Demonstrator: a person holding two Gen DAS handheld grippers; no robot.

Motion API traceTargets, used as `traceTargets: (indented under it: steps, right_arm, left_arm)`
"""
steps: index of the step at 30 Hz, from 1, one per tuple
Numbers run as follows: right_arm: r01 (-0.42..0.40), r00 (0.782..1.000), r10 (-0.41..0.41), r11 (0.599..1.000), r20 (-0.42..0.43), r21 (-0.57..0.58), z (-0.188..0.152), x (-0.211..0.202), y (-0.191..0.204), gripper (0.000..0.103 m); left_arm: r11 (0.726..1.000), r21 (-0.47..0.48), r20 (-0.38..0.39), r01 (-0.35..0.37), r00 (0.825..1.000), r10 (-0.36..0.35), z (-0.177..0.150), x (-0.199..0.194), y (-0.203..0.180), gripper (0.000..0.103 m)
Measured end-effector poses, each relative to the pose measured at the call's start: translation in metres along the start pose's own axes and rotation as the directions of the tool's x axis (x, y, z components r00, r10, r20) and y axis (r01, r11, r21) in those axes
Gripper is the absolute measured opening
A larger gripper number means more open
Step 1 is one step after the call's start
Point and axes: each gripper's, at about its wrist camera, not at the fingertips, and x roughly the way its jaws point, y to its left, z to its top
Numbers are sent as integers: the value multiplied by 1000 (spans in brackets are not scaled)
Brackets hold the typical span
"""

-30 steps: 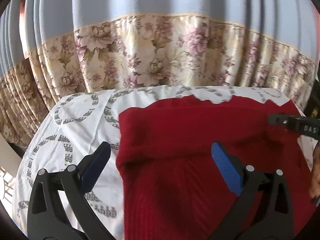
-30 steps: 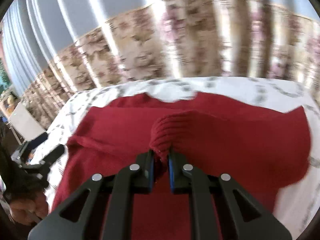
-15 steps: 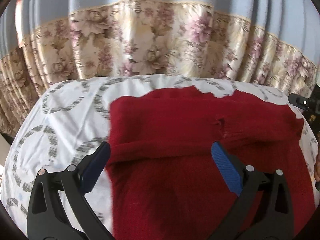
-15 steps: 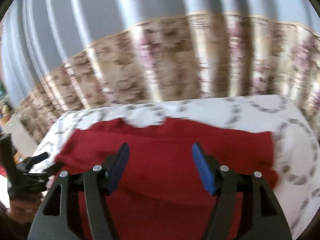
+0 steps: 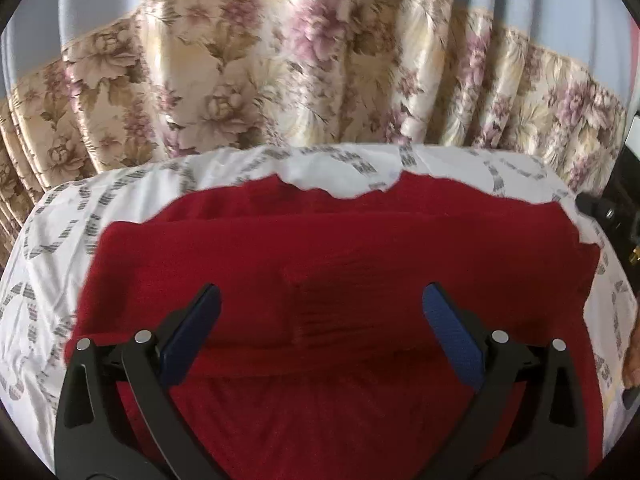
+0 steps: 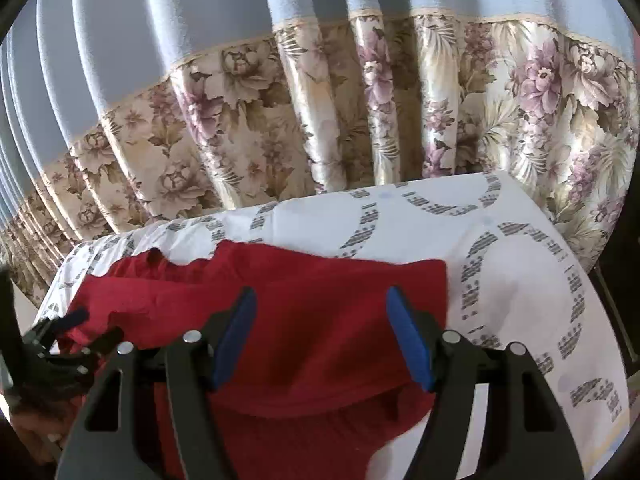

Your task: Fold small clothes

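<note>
The dark red ribbed knit sweater (image 5: pixel 340 272) now lies flat on the white ring-patterned surface (image 6: pixel 520 264), both sleeves folded across it. The right gripper (image 6: pixel 322 336) has released its sleeve; the left gripper (image 5: pixel 320 332) hovers too, fingers wide apart and empty. Sleeve folding looks finished.

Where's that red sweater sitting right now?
The red sweater lies partly folded on the white patterned sheet, in front of the floral curtain; in both wrist views it fills the space beneath the open tools.

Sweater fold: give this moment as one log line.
left tool open | right tool open | sweater flat on sheet, sleeves folded in
</note>
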Motion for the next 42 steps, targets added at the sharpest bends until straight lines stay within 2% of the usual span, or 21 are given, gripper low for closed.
traceTargets:
  steps: [3, 5, 6, 7, 8, 10, 13, 18, 21, 25, 31, 32, 33, 38, 41, 42]
  right_arm:
    - [15, 1000, -15, 1000, -4, -21, 1, -1, 2, 68]
    - [29, 1000, -29, 998, -4, -55, 0, -1, 7, 68]
    - [32, 999, -32, 998, -6, -58, 0, 0, 8, 68]
    - [28, 1000, -29, 998, -9, -56, 0, 1, 8, 68]
    - [22, 1000, -22, 998, -14, -51, 0, 2, 7, 68]
    - [17, 1000, -18, 999, -20, -45, -1, 3, 6, 68]
    - [21, 999, -22, 999, -24, -47, -2, 3, 6, 68]
    - [35, 999, -36, 999, -26, -39, -2, 3, 1, 68]
    - [48, 998, -49, 998, -31, -31, -2, 5, -3, 68]
    - [62, 997, -64, 998, -51, -31, -5, 10, -5, 68]
    - [84, 987, -95, 992, -127, -95, -18, 33, 6, 68]
    - [94, 983, -110, 989, -144, -114, -22, 38, 9, 68]
    - [105, 980, -124, 986, -154, -127, -24, 41, 10, 68]
    - [136, 969, -166, 977, -184, -166, -32, 50, 12, 70]
    - [134, 971, -161, 978, -177, -158, -31, 46, 12, 70]
    - [136, 972, -162, 978, -169, -156, -30, 43, 12, 70]
  left_arm:
    - [999, -12, -35, -32, 999, 32, -4, 16, -11, 97]
    - [999, -32, -52, -16, 999, 14, -6, 24, -12, 88]
    - [999, -41, -56, -6, 998, 4, -7, 26, -13, 79]
    - [999, -48, -46, 5, 999, -8, -6, 25, -13, 64]
    - [999, -49, -37, 6, 999, -8, -5, 24, -14, 56]
    - [999, -50, -18, 2, 1000, -3, -2, 21, -14, 22]
    - [996, -75, 3, 53, 999, -53, 2, 15, -9, 14]
    - [999, -19, 84, 44, 996, -43, 11, -9, -8, 12]
    - [1000, -3, 116, -19, 993, 19, 25, -18, 11, 12]
    - [998, -19, 83, -67, 994, 68, 30, -12, 51, 13]
    - [992, -41, 40, -118, 992, 120, 11, -5, 97, 15]
    - [991, -45, 33, -123, 992, 125, 7, -4, 102, 18]
    - [990, -45, 20, -131, 991, 132, 2, -2, 107, 24]
    - [983, -72, -11, -170, 985, 170, -14, -2, 123, 32]
    - [979, -89, 11, -185, 982, 187, -18, -12, 132, 42]
    - [977, -87, 22, -196, 980, 199, -20, -17, 133, 51]
